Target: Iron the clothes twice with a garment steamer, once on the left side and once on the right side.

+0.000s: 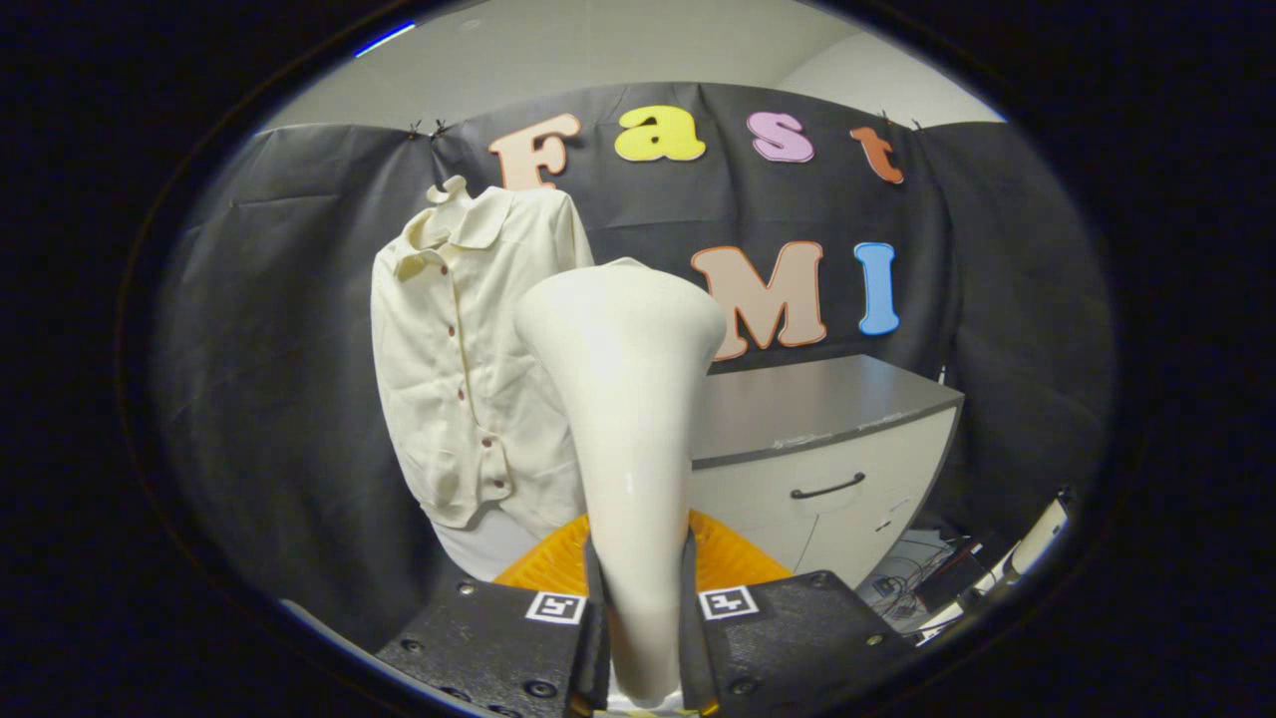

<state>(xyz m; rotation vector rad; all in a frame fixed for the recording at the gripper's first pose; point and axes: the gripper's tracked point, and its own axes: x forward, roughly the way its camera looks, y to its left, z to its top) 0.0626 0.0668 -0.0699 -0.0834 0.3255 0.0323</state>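
My gripper (640, 618) is shut on the narrow handle of a cream-white garment steamer (623, 399), with both fingers pressing its sides. The steamer stands upright between the fingers and widens to a flared head at the top. Beyond it and to the left hangs a cream button-front shirt (454, 359) on a hanger against the black cloth wall. The steamer head hides part of the shirt's right half and appears to be a little short of the cloth. An orange ribbed base (543, 568) shows just behind the fingers on both sides of the handle.
A white cabinet (827, 469) with a grey top and a dark drawer handle stands to the right of the shirt. Cables and dark gear (927, 578) lie on the floor beyond the right finger.
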